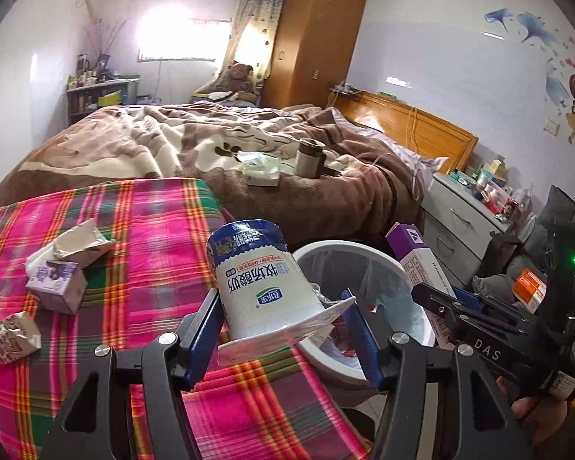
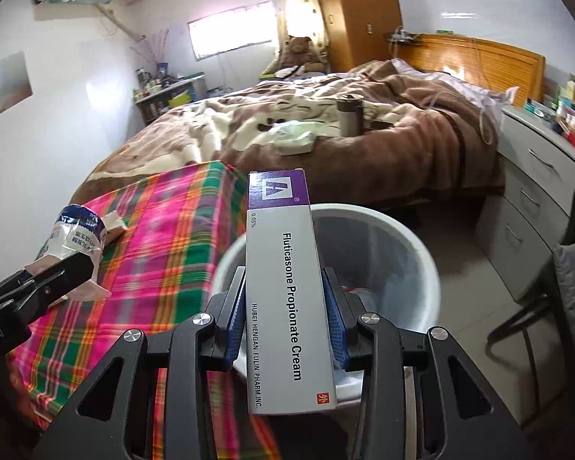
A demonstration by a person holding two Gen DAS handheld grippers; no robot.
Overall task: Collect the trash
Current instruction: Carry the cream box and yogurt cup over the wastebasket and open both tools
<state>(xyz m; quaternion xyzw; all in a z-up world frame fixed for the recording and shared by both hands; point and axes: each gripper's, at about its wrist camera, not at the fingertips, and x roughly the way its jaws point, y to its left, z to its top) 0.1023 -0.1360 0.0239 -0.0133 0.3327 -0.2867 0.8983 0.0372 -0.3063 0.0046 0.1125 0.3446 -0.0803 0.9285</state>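
1. Left gripper [image 1: 283, 318]: blue pads clamped on a yogurt cup [image 1: 264, 287], cup upside down and tilted, above the edge of the plaid cloth [image 1: 142, 230], just beside the bin [image 1: 326, 253].
2. Right gripper [image 2: 287, 306]: pads pinching a cream box [image 2: 283, 287] on its long sides, purple end pointing away, held over the bin's near rim.
3. Bin: white, lined with a bag, on the floor between plaid cloth and drawers [image 2: 533, 199].
4. On the plaid cloth: purple carton [image 1: 57, 287], crumpled paper [image 1: 78, 239], crushed wrapper [image 1: 13, 335].
5. On the bed [image 1: 134, 145]: tissue pack [image 1: 260, 170], flask [image 1: 308, 157].
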